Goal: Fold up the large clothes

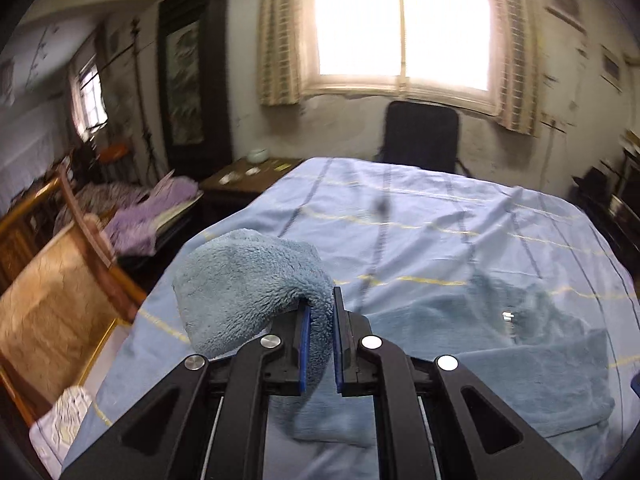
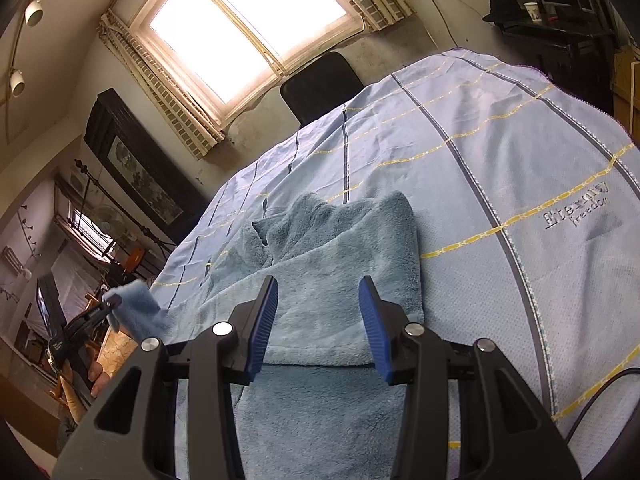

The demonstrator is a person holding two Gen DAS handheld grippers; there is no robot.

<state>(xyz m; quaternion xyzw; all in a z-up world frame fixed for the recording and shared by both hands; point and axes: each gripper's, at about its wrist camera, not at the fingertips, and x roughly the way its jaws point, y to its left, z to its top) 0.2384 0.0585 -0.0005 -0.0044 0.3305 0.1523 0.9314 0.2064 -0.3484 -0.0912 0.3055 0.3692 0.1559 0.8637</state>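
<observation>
Presently, step: a sleeve or corner of the garment (image 2: pixel 332 292) is judged to be in course of being carried over the body for a fold.
Garment: blue fleece, laid on the striped sheet (image 2: pixel 500 152) near the front edge; one end is raised at the left.
Left gripper (image 1: pixel 320 344): pads are clamped together on the lifted fleece flap (image 1: pixel 248 288), which bulges out beside the fingers.
Right gripper (image 2: pixel 318 328): jaws stand apart above the garment; nothing is pinched between them.
Carry: the flap should be kept high enough that the fleece is not dragged over the layer below.
Alignment: the flap edge should be laid parallel to the garment's side, so that a straight crease is formed.
Anchor: the body may be pressed down by the right gripper, should it shift.
Release: the clamp should be opened only once the flap lies flat.
Risk: thick pile may slip from the pads, and the sheet may be rucked.
</observation>
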